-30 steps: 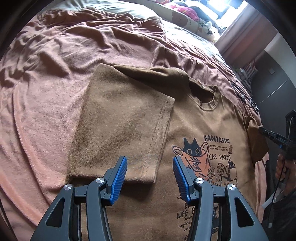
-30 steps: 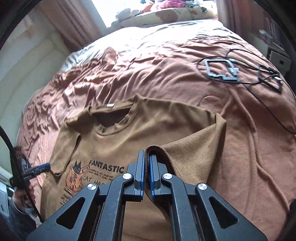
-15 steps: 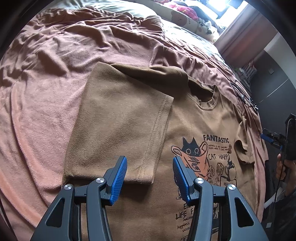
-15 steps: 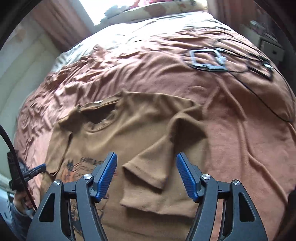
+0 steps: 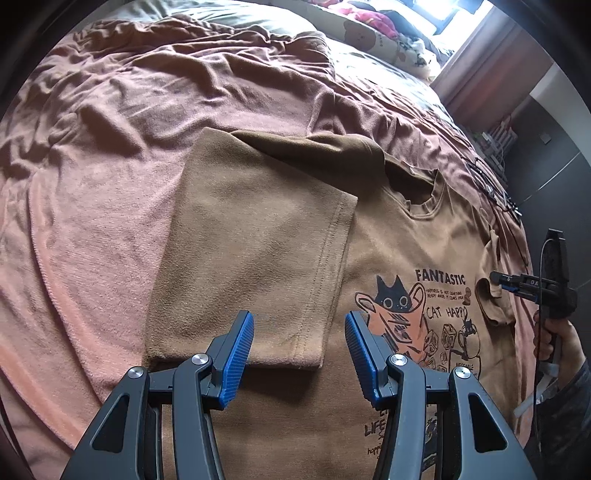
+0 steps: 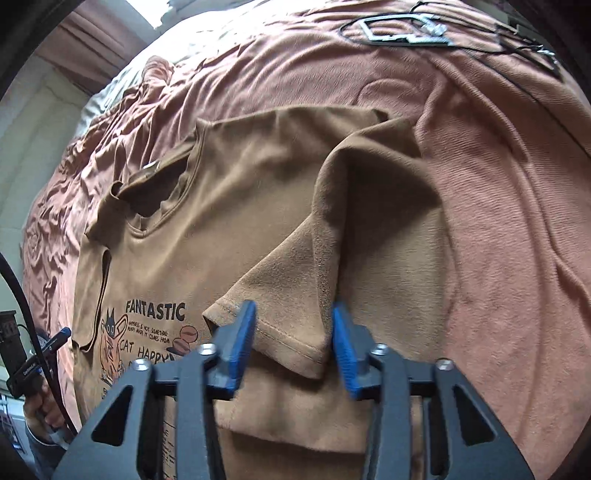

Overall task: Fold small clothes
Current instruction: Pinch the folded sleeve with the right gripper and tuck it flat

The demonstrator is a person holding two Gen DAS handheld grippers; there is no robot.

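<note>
A brown T-shirt (image 5: 402, 240) with a cat print and "FANTASTIC" lies face up on a pink-brown blanket (image 5: 110, 166). Its left side and sleeve (image 5: 255, 240) are folded flat over the front. My left gripper (image 5: 299, 350) is open and empty, just above the folded sleeve's hem. In the right wrist view the shirt (image 6: 236, 199) has its other sleeve (image 6: 295, 288) folded in, rumpled and raised in a ridge. My right gripper (image 6: 293, 345) is open, its blue fingers on either side of that sleeve's hem. It also shows in the left wrist view (image 5: 517, 284).
Black cables and flat frames (image 6: 406, 31) lie on the blanket beyond the shirt. Pillows (image 5: 388, 40) sit at the bed's far end. A dark wall and shelf (image 5: 498, 136) stand to the right. The other hand-held gripper (image 6: 40, 350) shows at the left edge.
My right gripper was shut on the sleeve, then opened and let it drop onto the shirt; it has now come down close over the sleeve hem. My left gripper stayed open and nearly still.
</note>
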